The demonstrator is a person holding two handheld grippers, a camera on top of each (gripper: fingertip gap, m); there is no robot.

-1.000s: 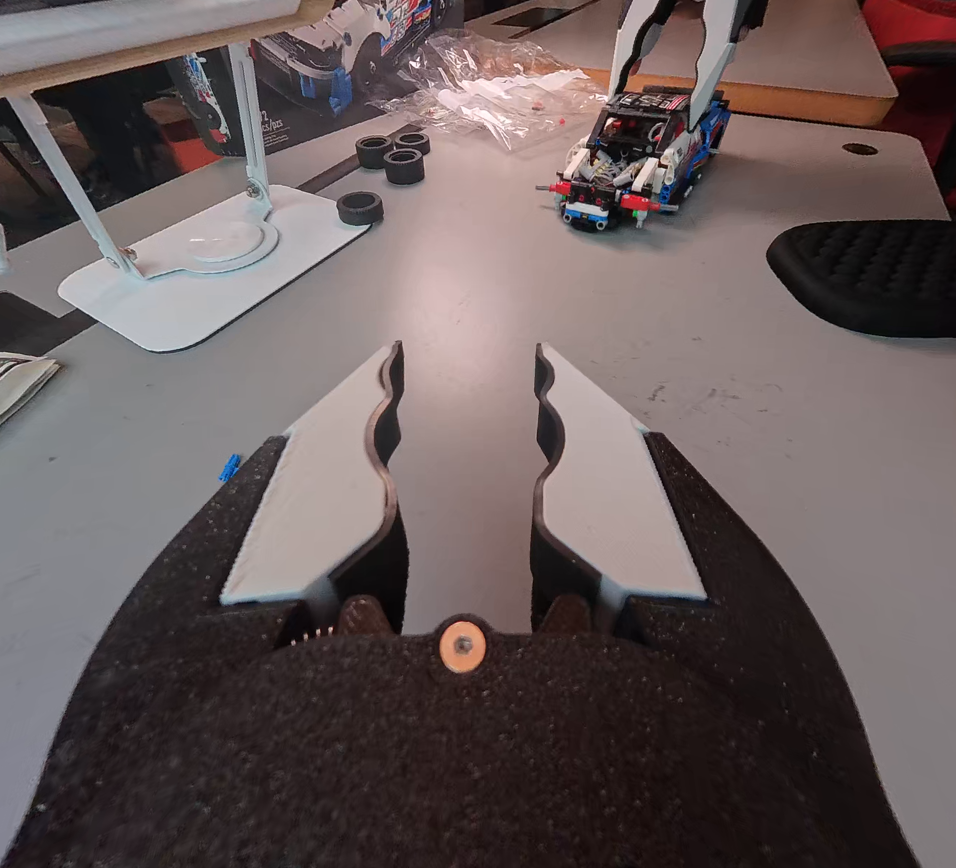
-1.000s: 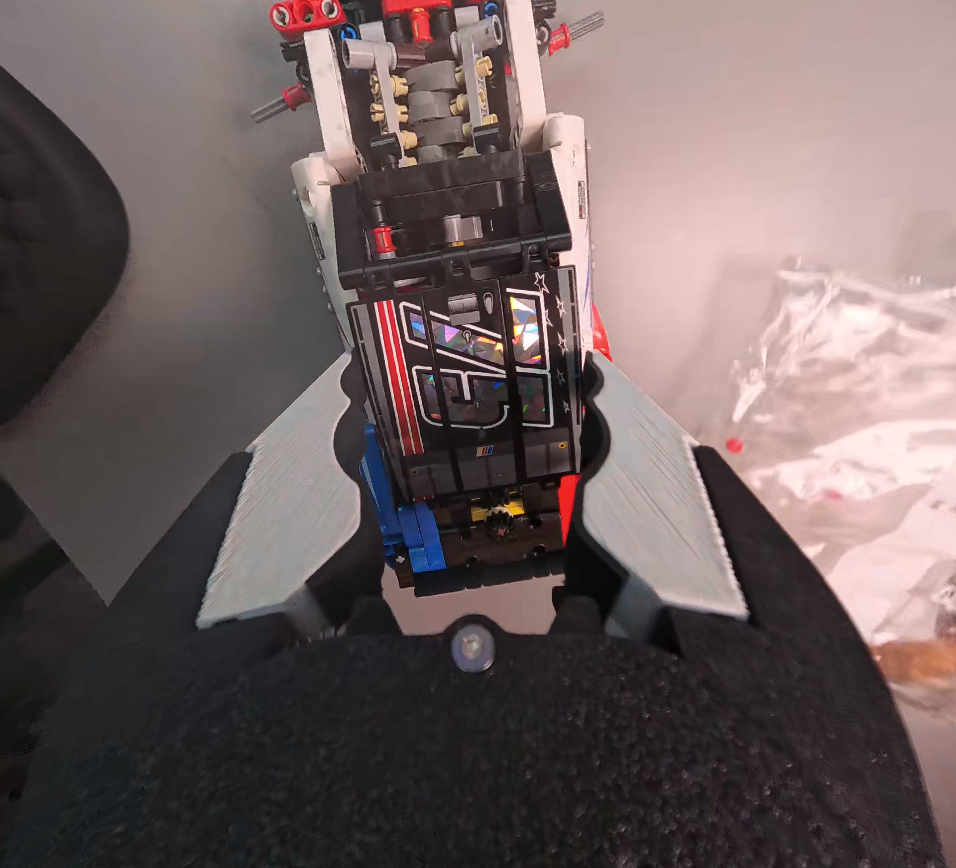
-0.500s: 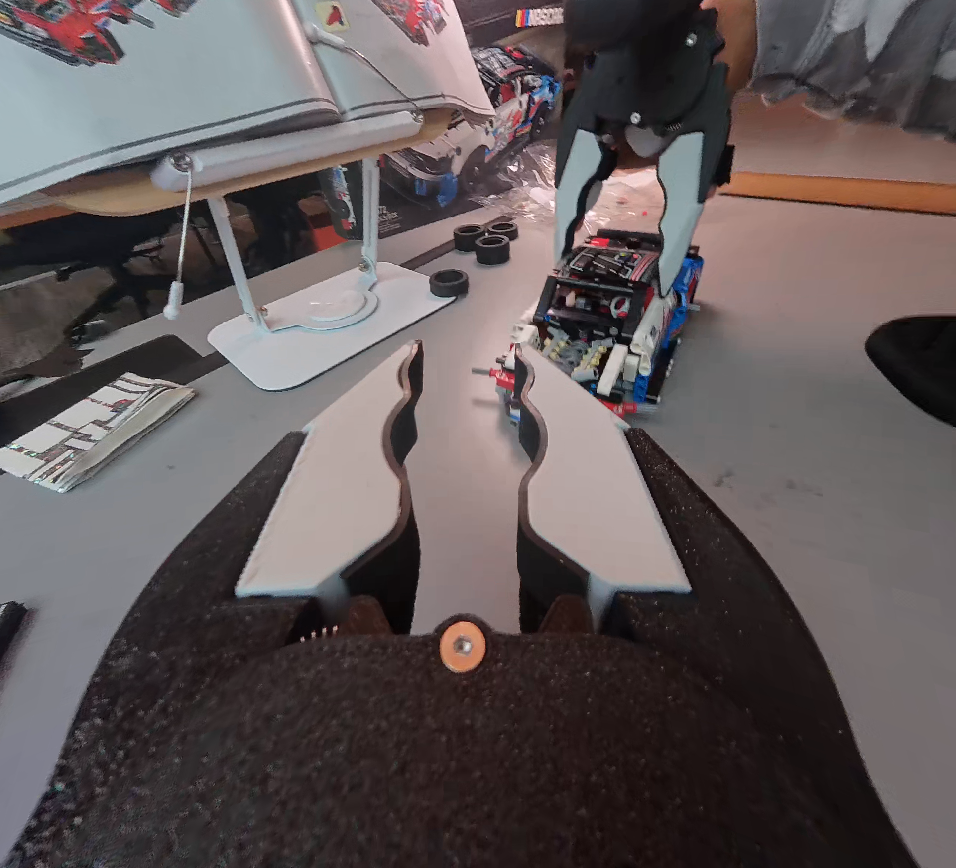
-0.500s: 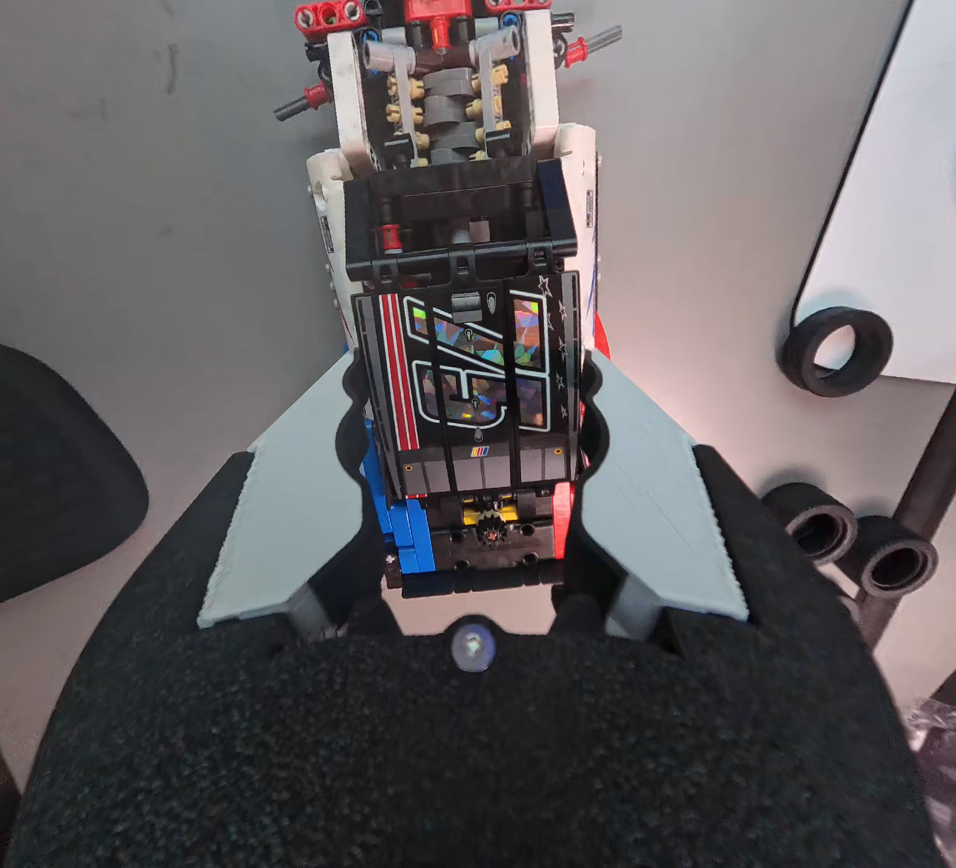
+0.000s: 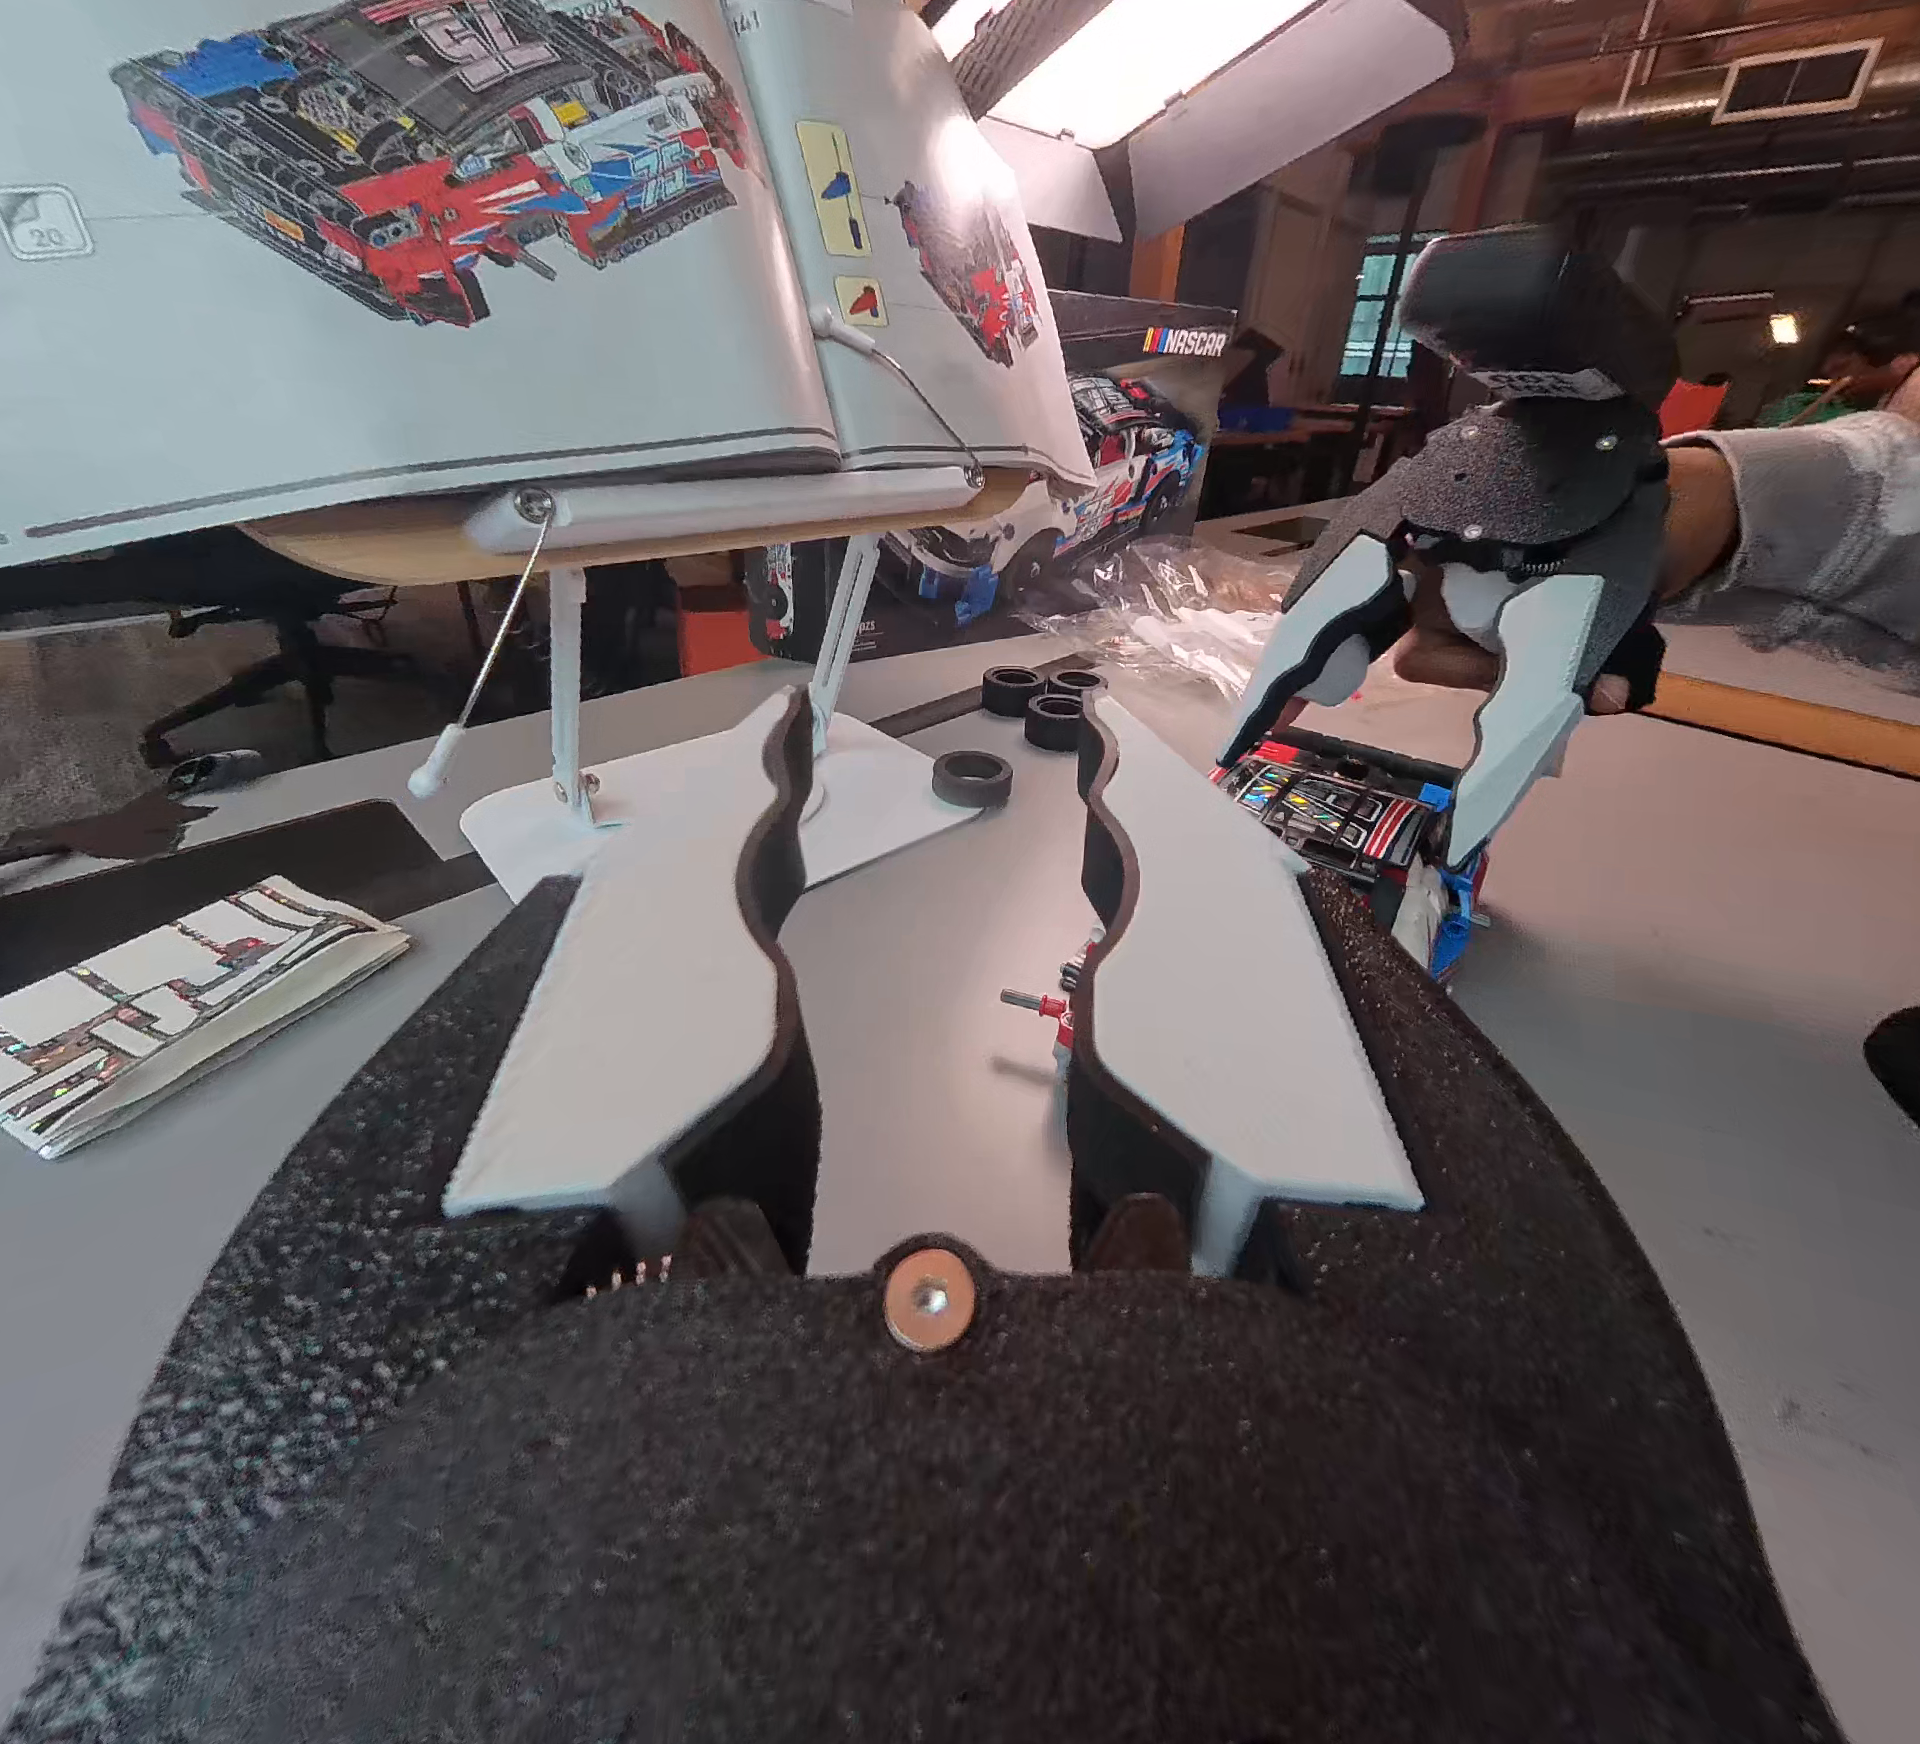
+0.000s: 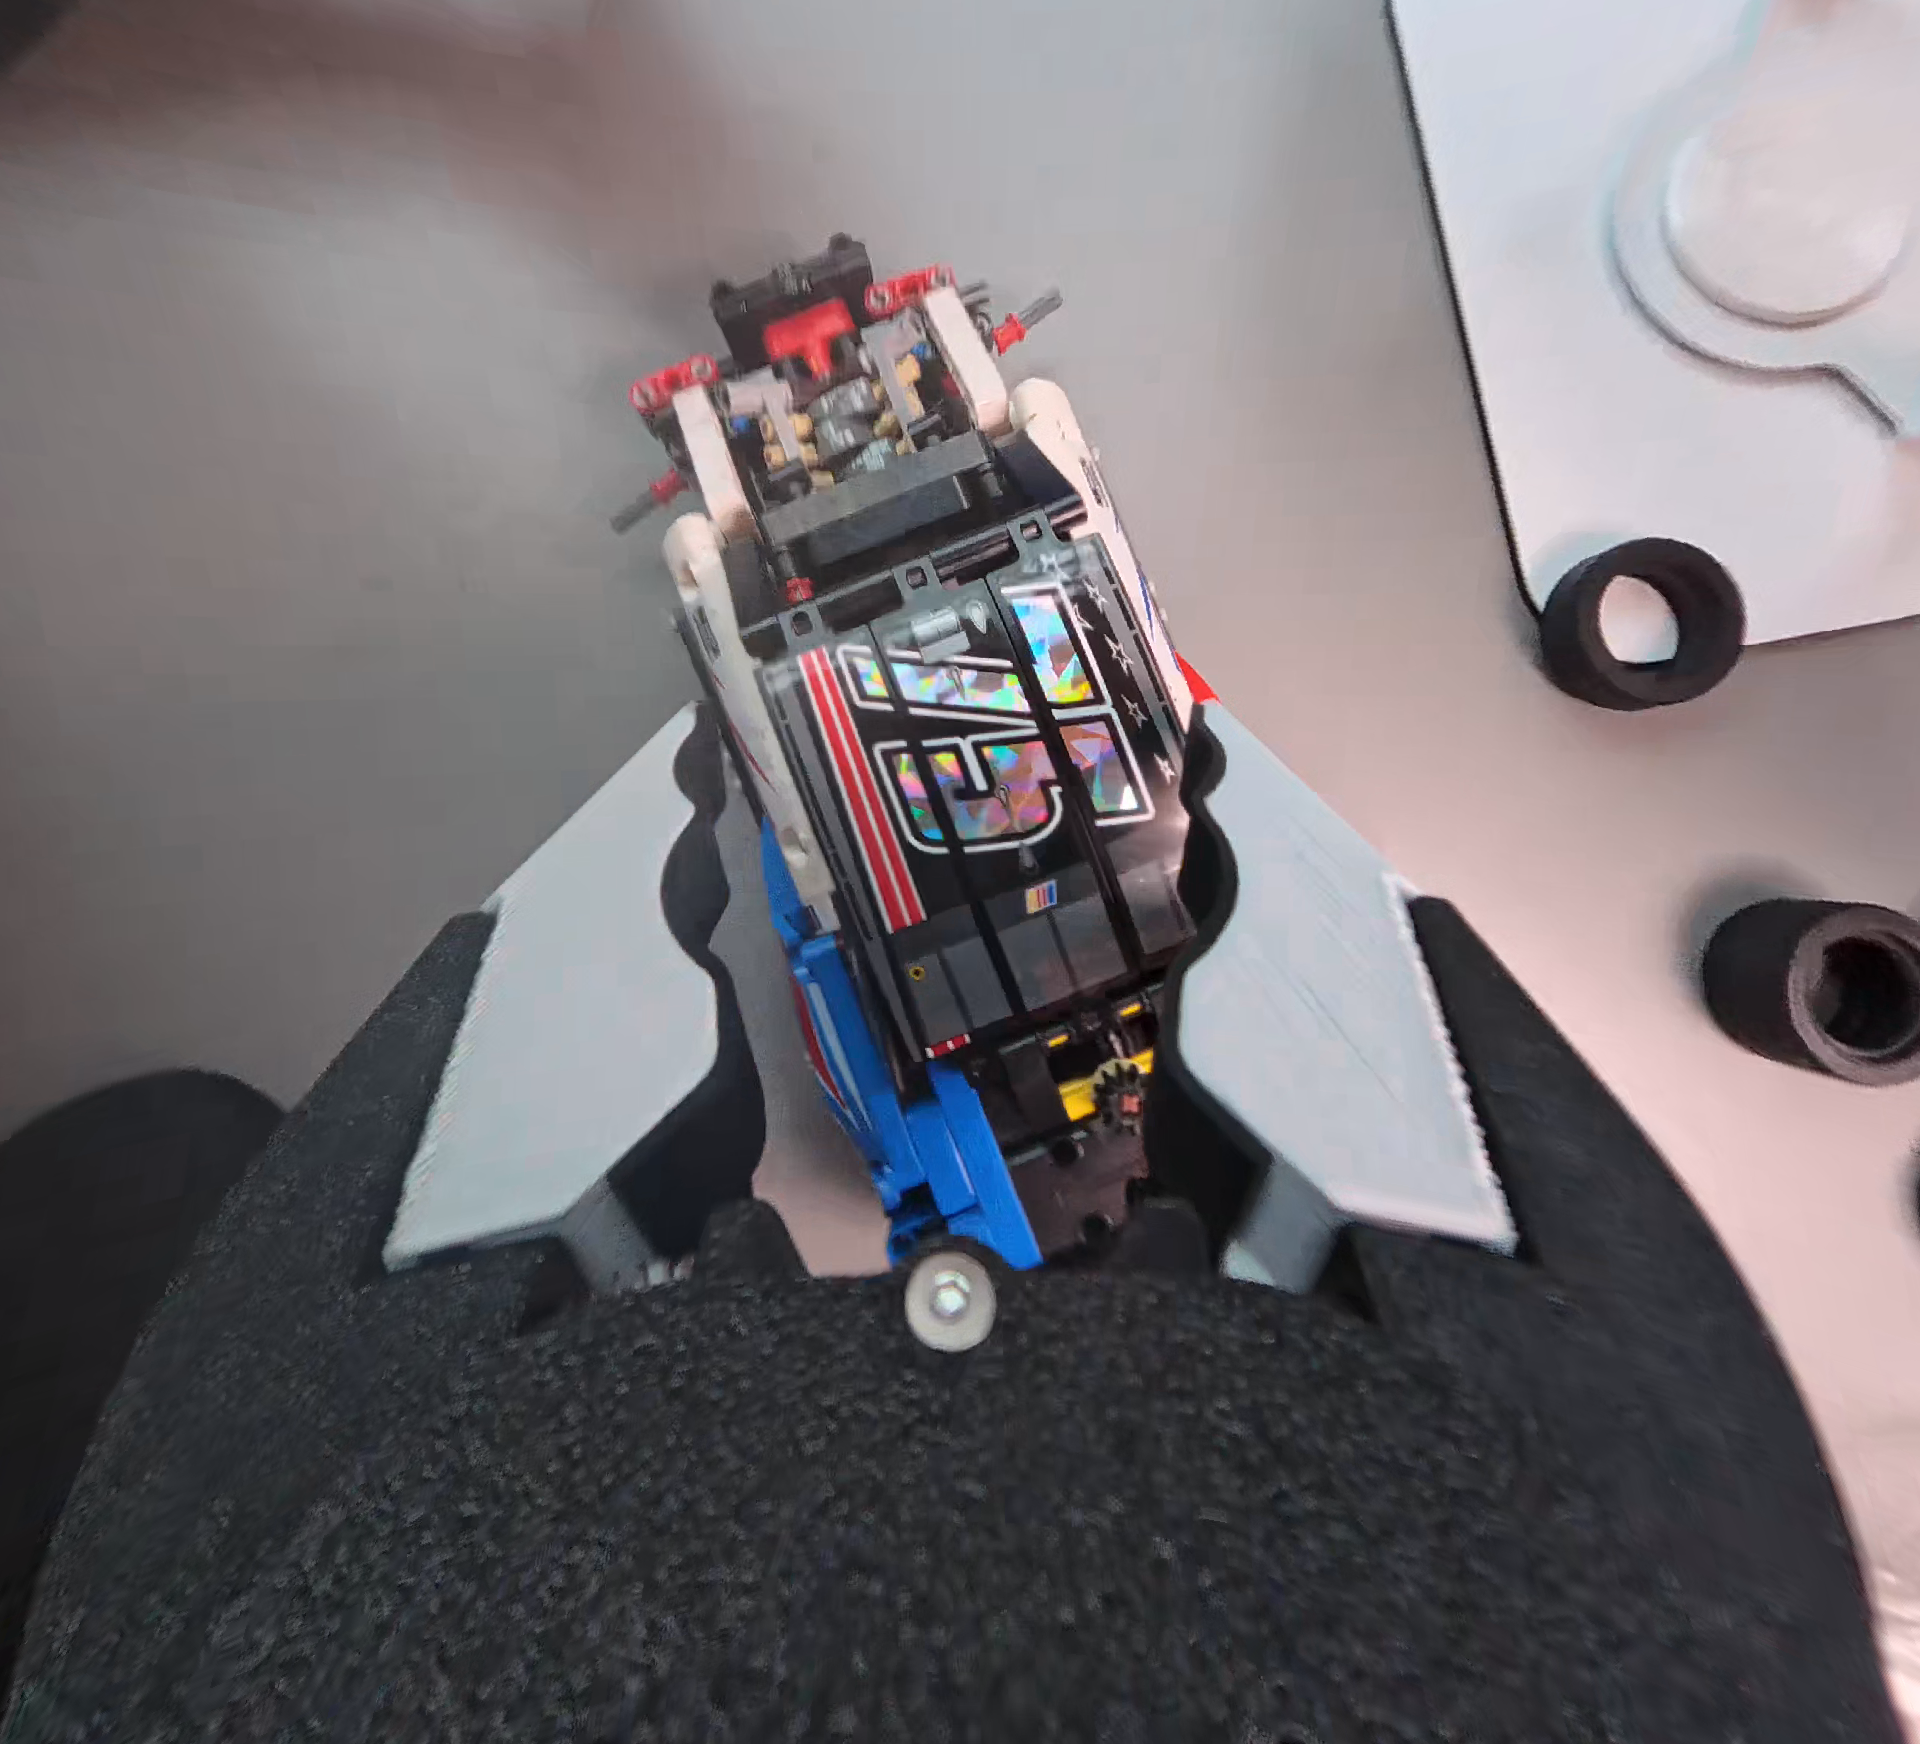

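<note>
A brick-built toy race car (image 6: 966, 759) with a black roof, white sides and a blue tail has no wheels on it. My right gripper (image 6: 951, 718) is shut on it across the roof. The car sits skewed between the fingers, with a slit of table showing beside the left finger (image 6: 582, 967). In the left wrist view the car (image 5: 1320, 806) is low on the grey table under the right gripper (image 5: 1351, 801). My left gripper (image 5: 940, 718) is open and empty just above the table. Its right finger (image 5: 1216, 967) hides the car's front end.
A white book stand (image 5: 675, 821) holds an open instruction book (image 5: 416, 240); its base (image 6: 1662, 188) lies right of the car. Loose black tyres (image 5: 971, 778) (image 6: 1642, 624) lie by the base. A folded paper sheet (image 5: 187, 998), the set's box (image 5: 1122, 447) and plastic bags (image 5: 1174, 614) lie around. Across from one pair of fingers to the other is roughly 20 cm.
My right gripper has carried the car toward the stand base, and the car now sits skewed in it. My left gripper has moved forward up to the car's front and tilted upward.
</note>
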